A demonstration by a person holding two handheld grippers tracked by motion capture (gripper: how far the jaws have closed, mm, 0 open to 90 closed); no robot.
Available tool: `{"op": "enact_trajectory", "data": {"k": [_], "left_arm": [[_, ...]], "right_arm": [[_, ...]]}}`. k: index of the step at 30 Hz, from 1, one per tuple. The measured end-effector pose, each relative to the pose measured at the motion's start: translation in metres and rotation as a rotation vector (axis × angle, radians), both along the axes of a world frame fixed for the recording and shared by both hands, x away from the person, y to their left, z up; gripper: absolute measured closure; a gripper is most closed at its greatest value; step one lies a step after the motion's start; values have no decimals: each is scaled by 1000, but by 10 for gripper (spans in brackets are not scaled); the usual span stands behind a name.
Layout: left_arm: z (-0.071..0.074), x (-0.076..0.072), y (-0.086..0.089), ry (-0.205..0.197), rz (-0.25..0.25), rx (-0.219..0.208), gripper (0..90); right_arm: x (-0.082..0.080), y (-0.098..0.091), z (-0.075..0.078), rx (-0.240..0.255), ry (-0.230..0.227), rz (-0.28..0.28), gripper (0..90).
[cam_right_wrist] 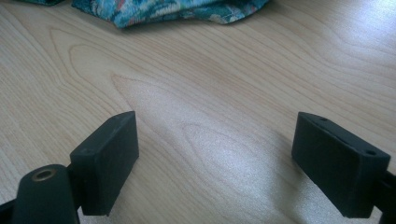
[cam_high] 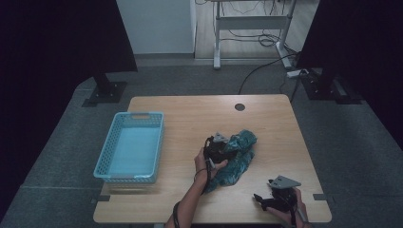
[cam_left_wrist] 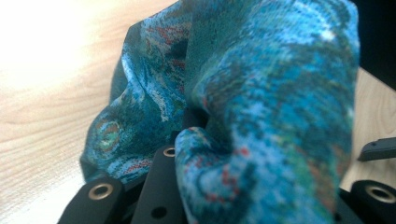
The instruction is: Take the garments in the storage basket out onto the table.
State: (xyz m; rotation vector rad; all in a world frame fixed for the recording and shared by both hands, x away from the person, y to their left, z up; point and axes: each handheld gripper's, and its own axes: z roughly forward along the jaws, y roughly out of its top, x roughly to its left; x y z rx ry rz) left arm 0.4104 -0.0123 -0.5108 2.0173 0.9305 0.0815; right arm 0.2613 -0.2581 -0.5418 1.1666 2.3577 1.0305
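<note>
Our two black grippers have blocky jaws, brass screw rings, grey three-cornered plates, and thin black cables.

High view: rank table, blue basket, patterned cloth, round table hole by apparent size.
1. table
2. blue basket
3. patterned cloth, partly covered by the left hand-held gripper, so its full extent is unsure
4. round table hole
</note>
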Motion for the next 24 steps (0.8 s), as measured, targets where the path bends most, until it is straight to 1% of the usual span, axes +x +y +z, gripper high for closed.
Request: {"op": "enact_trajectory", "data": {"k": [8,10,20,24], "left_arm": [[-8,1,-5,16,9,20,738],[-9,1,-5,22,15,19,727],[-12,2,-9,31,5,29,705],[-12,3,-8,33,9,25,677]], "right_arm": [[0,0,0,0,0,5,150],[0,0,0,0,0,5,150],[0,0,0,1,0,9,150],[0,0,0,0,0,9,149]]}}
